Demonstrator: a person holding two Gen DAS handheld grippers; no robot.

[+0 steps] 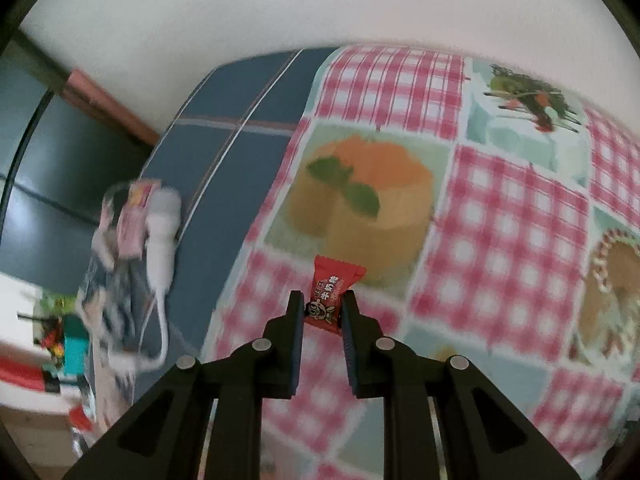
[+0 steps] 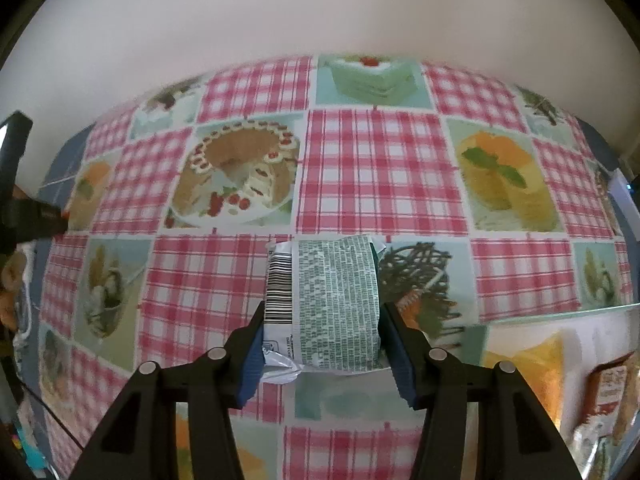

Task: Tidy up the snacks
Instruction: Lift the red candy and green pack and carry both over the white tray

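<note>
Candy [image 1: 330,296] is sitting clamped in the left gripper [image 1: 323,312], raised above the table [image 1: 500,216] near its left edge, pinched by its lower half so the top pokes clear. The right gripper [image 2: 323,320] is squeezing a packet [image 2: 328,300] across its width, above the table's near right part, probably for carrying to the clear bin [image 2: 560,320] just beside it.

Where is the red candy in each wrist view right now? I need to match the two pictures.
Left wrist view: the red candy sits low in the centre, pinched between the left tongs.
Right wrist view: not in it; the right tongs hold a green-printed snack packet instead.
Shared landmark: the orange-topped cake print on the pink checked tablecloth.
</note>
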